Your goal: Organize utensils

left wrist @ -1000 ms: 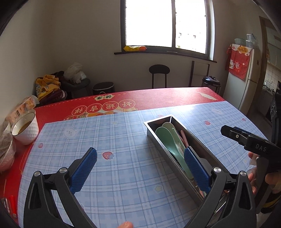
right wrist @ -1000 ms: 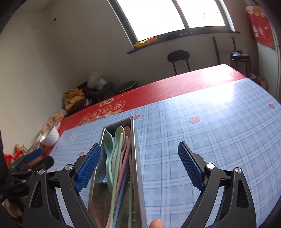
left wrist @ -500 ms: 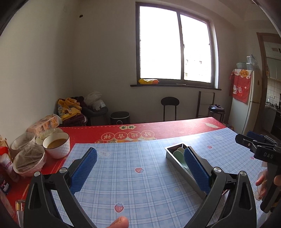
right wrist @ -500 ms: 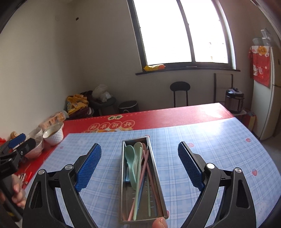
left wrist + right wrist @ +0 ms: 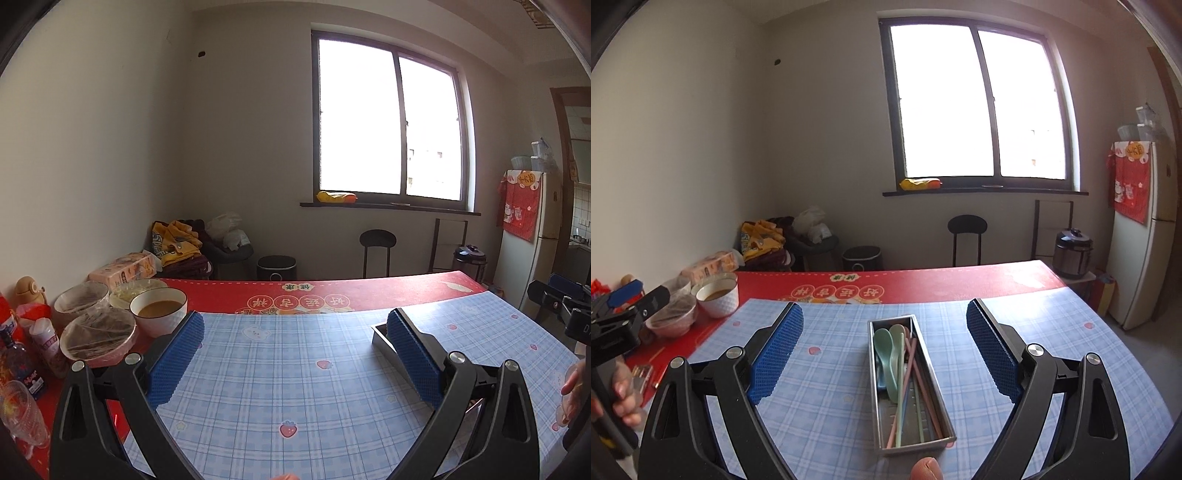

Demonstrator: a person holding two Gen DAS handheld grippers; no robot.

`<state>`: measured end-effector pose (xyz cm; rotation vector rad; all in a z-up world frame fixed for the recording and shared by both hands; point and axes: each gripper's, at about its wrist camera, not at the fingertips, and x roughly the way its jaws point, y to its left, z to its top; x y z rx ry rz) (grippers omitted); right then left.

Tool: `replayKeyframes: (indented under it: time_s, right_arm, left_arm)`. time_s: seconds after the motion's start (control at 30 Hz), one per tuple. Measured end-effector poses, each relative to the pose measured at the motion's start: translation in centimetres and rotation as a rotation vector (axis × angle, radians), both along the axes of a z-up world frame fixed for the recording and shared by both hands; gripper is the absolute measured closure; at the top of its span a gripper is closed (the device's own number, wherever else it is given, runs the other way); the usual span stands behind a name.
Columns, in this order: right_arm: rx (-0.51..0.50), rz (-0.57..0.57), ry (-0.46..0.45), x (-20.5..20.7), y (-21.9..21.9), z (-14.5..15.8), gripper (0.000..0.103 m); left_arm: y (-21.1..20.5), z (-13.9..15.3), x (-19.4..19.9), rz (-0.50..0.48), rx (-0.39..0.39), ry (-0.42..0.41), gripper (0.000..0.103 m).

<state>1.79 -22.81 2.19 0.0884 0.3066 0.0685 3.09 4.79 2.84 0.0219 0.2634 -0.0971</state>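
Both grippers pulled back from metal tray (image 5: 911, 384); left gripper (image 5: 291, 365), right gripper (image 5: 884, 354) jaws spread, empty. Risk: soup bowl (image 5: 159, 311) at 10 o'clock, careless sweep spills it.

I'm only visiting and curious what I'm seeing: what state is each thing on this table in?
Left gripper: fingers open, holding nothing.
Right gripper: fingers open, holding nothing.
Metal tray: flat on the table, filled.
Spoons: lying inside the tray.
Chopsticks: lying inside the tray.
White bowl: upright, holding brown liquid.
Covered bowl: sealed with plastic film.
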Motion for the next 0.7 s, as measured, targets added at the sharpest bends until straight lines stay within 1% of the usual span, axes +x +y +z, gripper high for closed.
replayKeyframes:
  time_s: [0.7]
  right_arm:
    - [0.004,-0.019,0.008,0.35,0.28,-0.17,0.016]
  left_arm:
    - [0.80,-0.35,0.35,-0.008,-0.014,0.023,0.006]
